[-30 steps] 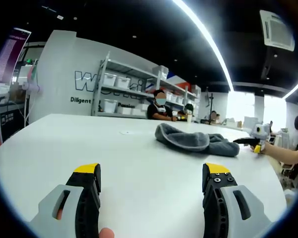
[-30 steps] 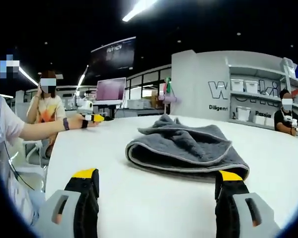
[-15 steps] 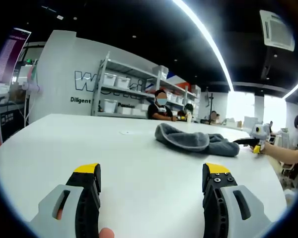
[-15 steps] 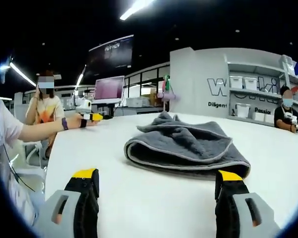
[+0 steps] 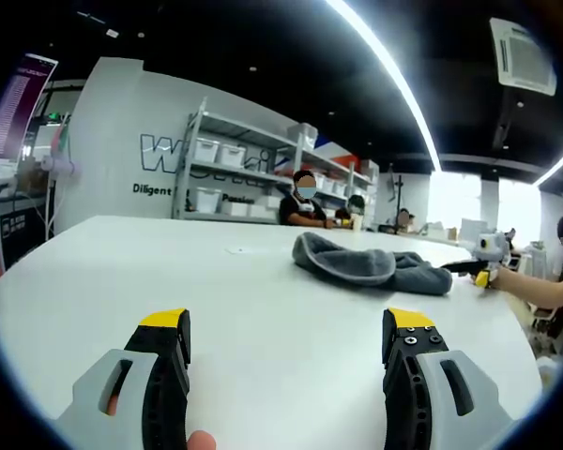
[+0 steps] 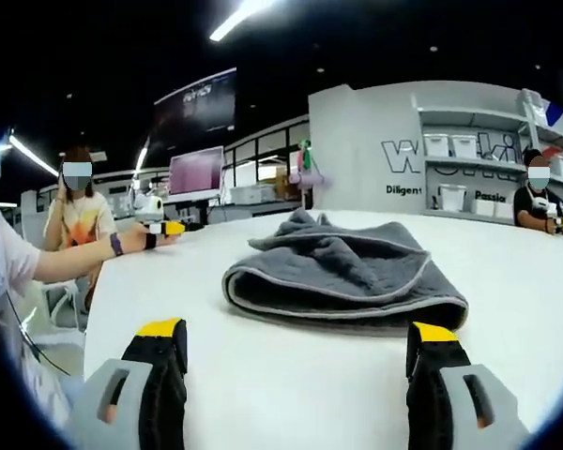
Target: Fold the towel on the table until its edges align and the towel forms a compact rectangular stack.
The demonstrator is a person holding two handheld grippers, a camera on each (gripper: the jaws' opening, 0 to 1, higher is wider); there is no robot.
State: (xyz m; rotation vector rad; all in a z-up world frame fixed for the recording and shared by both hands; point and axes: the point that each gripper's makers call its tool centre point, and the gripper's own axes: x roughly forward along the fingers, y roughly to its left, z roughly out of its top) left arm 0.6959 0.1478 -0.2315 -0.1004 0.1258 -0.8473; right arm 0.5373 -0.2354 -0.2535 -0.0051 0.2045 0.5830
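You're working under long ceiling light strips [image 5: 394, 75] that leave the white table [image 5: 216, 281] bright and evenly lit, with only a thin soft shadow under the gray towel [image 6: 342, 277]. The ceiling reads nearly black. Your right gripper view is softer and slightly blurred. Both fisheye views bend straight lines towards the edges; far windows blow out.

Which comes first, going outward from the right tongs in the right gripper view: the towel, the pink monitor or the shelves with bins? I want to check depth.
1. Towel: just ahead on the table, centre.
2. Pink monitor: beyond the table's far edge, left.
3. Shelves with bins: against the back wall, right; not clearly farther than the monitor.
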